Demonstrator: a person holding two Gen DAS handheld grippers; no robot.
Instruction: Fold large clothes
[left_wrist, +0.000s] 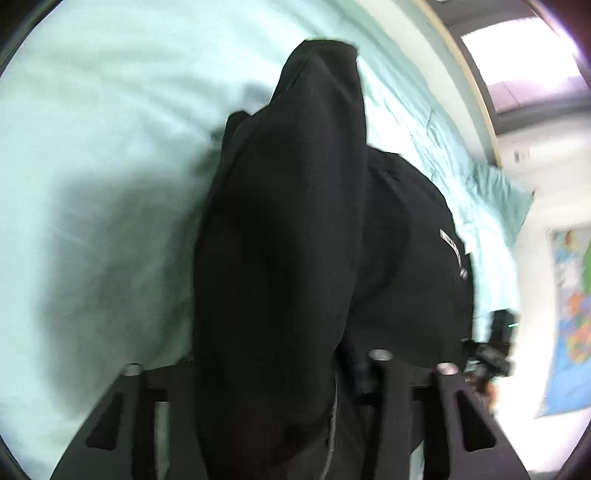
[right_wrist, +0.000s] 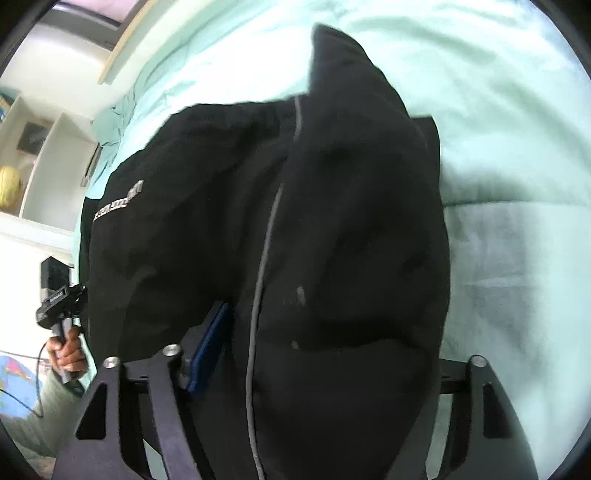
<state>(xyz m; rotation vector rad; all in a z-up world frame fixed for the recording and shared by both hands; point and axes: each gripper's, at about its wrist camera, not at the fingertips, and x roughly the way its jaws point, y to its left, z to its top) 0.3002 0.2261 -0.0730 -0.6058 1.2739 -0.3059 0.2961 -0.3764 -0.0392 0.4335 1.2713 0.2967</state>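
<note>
A large black garment (left_wrist: 291, 236) with a grey seam line and a small white logo hangs from both grippers above a pale mint bed sheet (left_wrist: 103, 155). My left gripper (left_wrist: 295, 373) is shut on a bunched fold of it, the cloth draping over and hiding the fingertips. My right gripper (right_wrist: 295, 365) is shut on another fold of the same garment (right_wrist: 332, 240), with one blue finger pad (right_wrist: 208, 350) showing beside the cloth. The left gripper and the hand holding it also show at the left of the right wrist view (right_wrist: 61, 302).
The bed sheet (right_wrist: 509, 122) spreads under and beyond the garment. A wooden bed edge (left_wrist: 469, 74) runs along the far side. White shelves (right_wrist: 48, 162) and a colourful map (left_wrist: 569, 317) are on the wall beyond the bed.
</note>
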